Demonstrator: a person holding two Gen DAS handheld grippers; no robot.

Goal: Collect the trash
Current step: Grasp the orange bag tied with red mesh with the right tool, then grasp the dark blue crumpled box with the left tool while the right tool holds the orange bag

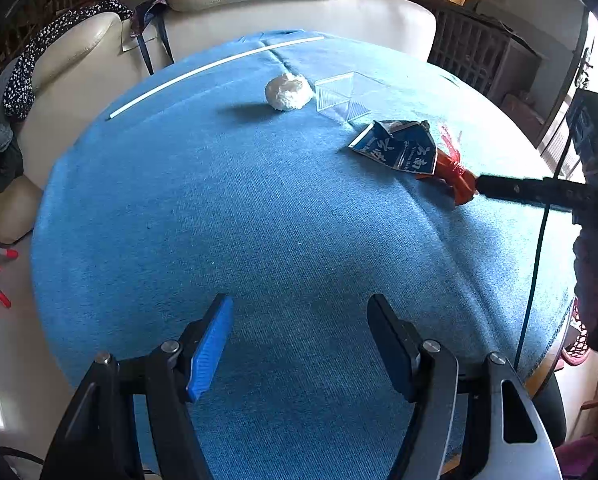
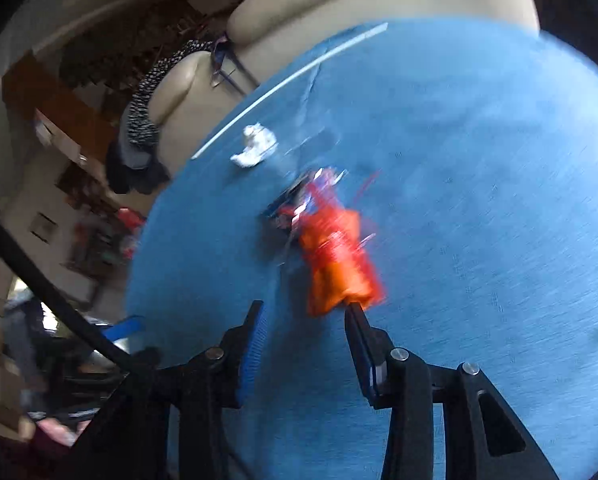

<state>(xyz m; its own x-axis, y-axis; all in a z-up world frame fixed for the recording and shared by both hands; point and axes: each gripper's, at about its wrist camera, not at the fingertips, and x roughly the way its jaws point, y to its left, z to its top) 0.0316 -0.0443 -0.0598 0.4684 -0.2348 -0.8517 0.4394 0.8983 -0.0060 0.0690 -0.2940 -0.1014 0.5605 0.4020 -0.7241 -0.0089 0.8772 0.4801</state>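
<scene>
On the blue tablecloth (image 1: pixel 259 220) lie a white crumpled tissue ball (image 1: pixel 287 91), a clear plastic box (image 1: pixel 345 96), a crushed dark blue carton (image 1: pixel 395 144) and an orange-red plastic wrapper (image 1: pixel 455 172). My left gripper (image 1: pixel 301 312) is open and empty, low over the near part of the table. My right gripper (image 2: pixel 305 312) is open, blurred by motion, with the orange wrapper (image 2: pixel 339 260) just ahead of it, touching its right fingertip (image 2: pixel 357 314). The carton (image 2: pixel 295 204) and tissue (image 2: pixel 255 146) lie beyond. The right gripper's finger also shows in the left wrist view (image 1: pixel 527 190).
A cream sofa (image 1: pixel 267 4) with dark dotted clothes (image 1: pixel 31 72) draped over it stands behind the table. A white stripe (image 1: pixel 215 68) runs across the cloth's far side. A dark lattice cabinet (image 1: pixel 471 48) stands at the back right. The table edge curves close at left.
</scene>
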